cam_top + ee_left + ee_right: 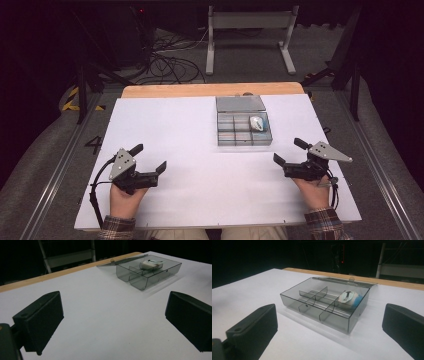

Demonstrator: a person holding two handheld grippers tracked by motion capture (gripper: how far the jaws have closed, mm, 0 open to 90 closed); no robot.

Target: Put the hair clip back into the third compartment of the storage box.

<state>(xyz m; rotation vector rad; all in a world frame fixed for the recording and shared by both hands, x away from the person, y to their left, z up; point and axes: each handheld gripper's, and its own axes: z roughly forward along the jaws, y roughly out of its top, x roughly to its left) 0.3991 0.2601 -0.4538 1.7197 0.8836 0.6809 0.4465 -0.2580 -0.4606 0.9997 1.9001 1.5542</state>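
Hand-held grippers (148, 158) (290, 150) both agape, white object (256, 123) in compartment box (244, 138)

1. We see a white table (165, 130) with a wooden strip (210, 90) along its far edge.
2. Grey floor (45, 155) surrounds it, with tangled black cables (170, 65) beyond.
3. A grey metal stand (250, 22) sits behind, against dark surroundings.
4. Yellow-black hazard tape (72, 100) marks the floor at left.
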